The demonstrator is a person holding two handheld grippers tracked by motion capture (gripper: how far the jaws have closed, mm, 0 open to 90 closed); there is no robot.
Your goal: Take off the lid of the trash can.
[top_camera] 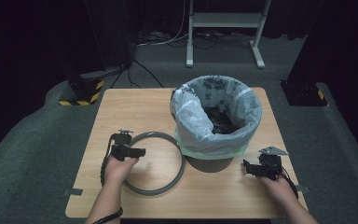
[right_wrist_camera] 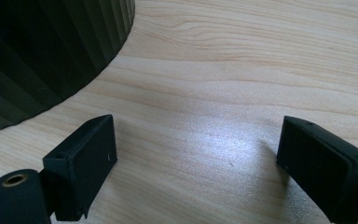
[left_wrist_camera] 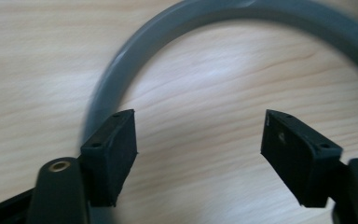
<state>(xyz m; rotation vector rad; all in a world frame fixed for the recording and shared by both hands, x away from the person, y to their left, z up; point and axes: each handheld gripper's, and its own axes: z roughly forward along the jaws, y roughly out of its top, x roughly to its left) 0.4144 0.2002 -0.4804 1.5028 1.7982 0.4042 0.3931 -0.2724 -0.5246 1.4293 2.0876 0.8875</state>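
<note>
— Ring (top_camera: 154, 163) first: where does it lie?
— Grey ring, flat on the counter (top_camera: 135, 100), left of the bin (top_camera: 216, 122) and just beside its base. The person's left hand rests over the ring's left arc.
— And the left gripper (top_camera: 140, 152)?
— Its fingers (left_wrist_camera: 112, 156) stand wide apart with nothing between them but bare wood. In the left gripper view the ring curves out from behind the left finger and sweeps across the top; whether that finger touches the ring I cannot tell. Nothing is gripped.
— The right gripper (top_camera: 248, 169)?
— It sits low over the counter to the right of the bin, near its dark ribbed base. Its fingers (right_wrist_camera: 86, 163) are spread wide too, empty, with only wood grain between them. The bin's ribbed wall shows at the upper left of the right gripper view, apart from the fingers.
— The bin itself?
— Upright near the far middle of the counter, lined with a pale patterned bag (top_camera: 193, 116) folded over its rim, something dark inside
</note>
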